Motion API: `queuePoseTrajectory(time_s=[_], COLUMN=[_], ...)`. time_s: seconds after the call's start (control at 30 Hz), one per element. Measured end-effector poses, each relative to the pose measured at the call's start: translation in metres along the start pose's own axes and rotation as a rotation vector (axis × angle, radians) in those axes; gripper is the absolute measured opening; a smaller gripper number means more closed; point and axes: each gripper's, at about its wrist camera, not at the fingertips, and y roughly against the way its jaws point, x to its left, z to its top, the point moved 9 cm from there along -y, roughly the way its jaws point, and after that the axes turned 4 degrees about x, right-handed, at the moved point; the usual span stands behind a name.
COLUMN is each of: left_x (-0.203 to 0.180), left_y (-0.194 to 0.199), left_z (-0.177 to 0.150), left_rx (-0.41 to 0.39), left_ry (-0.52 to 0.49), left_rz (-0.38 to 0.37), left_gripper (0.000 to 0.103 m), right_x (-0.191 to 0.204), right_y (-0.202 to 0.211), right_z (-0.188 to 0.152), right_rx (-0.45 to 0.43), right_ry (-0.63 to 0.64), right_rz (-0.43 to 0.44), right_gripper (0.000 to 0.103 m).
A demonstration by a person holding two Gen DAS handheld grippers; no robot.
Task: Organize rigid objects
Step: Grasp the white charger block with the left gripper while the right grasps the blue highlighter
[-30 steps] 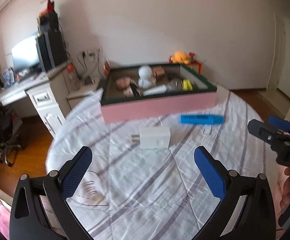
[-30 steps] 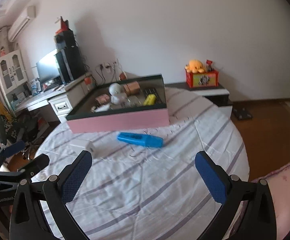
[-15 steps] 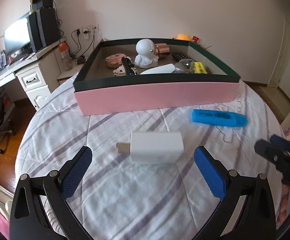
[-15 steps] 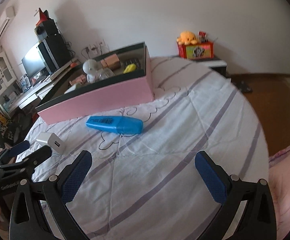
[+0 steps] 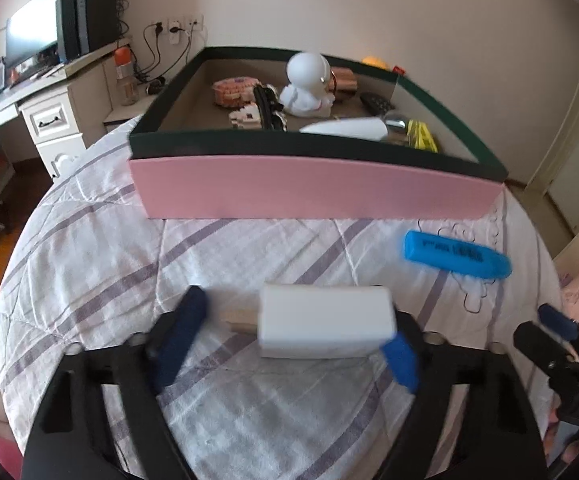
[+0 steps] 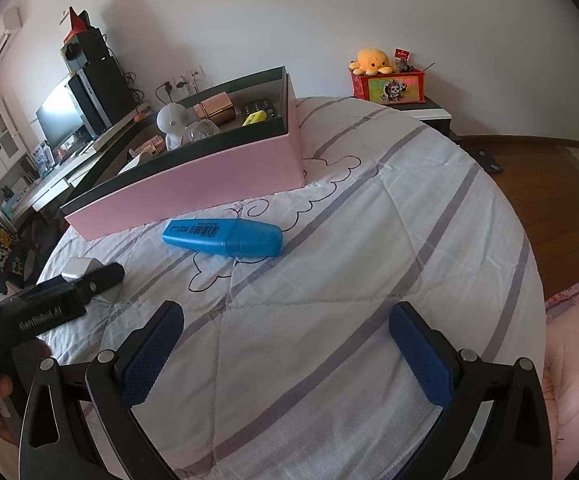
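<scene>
The left gripper (image 5: 285, 344) has its jaws around the white charger (image 5: 325, 322), which lies on the striped bedsheet (image 5: 89, 264) in front of the pink box (image 5: 313, 192); the jaws have just been closing, the right pad touching the charger's end while the left pad stands just clear of its prongs. The right gripper (image 6: 287, 354) hangs over bare sheet with its jaws wide and nothing between them. Only the right wrist view reads "GenRobot.AI" on the left gripper's body and shows a barcode label on the blue highlighter (image 6: 223, 237); the print on the highlighter is too blurred to read in the left view. The left view looks into the box at a white astronaut figure (image 5: 307, 84). Only the right view shows the orange plush octopus (image 6: 370, 60).
</scene>
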Motion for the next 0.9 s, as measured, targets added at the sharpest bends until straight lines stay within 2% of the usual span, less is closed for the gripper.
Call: queuePoseTrajectory(time_s=[0.1,0.2,0.37,0.5,0.7,0.77,0.8,0.83,0.87,0.9], left_x=[0.001,0.003,0.013,0.018,0.020,0.020,0.020,0.019,0.018,0.018], left_y=[0.004,0.010,0.022,0.029,0.034,0.034,0.034,0.035,0.034,0.035], left_z=[-0.001,-0.008,-0.024,-0.037,-0.043,-0.044,-0.045,-0.046,-0.046,-0.046], left_rx=[-0.008,-0.007,0.005,0.007,-0.005,-0.009,-0.012,-0.014,-0.016,-0.016], left_ry=[0.010,-0.016,-0.043,-0.066,-0.078,-0.088,-0.094,-0.095,-0.093,-0.091], left_rz=[-0.017,0.024,0.048,0.066,0.052,0.055,0.059,0.057,0.049,0.040], left_gripper=[0.068,0.068,0.067,0.067,0.067,0.067,0.068,0.070,0.071,0.074], right_x=[0.000,0.001,0.005,0.020,0.041,0.045,0.046,0.049,0.050,0.051], right_y=[0.000,0.000,-0.004,-0.016,-0.049,-0.056,-0.055,-0.051,-0.048,-0.046], right_z=[0.000,0.000,0.011,0.034,0.045,0.041,0.039,0.037,0.035,0.032], right_rx=[0.002,0.001,0.003,0.006,0.068,0.099,0.103,0.100,0.097,0.099], right_ry=[0.005,0.009,0.053,0.202,0.437,0.458,0.458,0.459,0.462,0.465], right_rz=[-0.009,-0.023,-0.036,-0.033,-0.123,-0.094,-0.066,-0.038,-0.038,-0.044], right_gripper=[0.103,0.103,0.103,0.103,0.102,0.088,0.075,0.056,0.049,0.046])
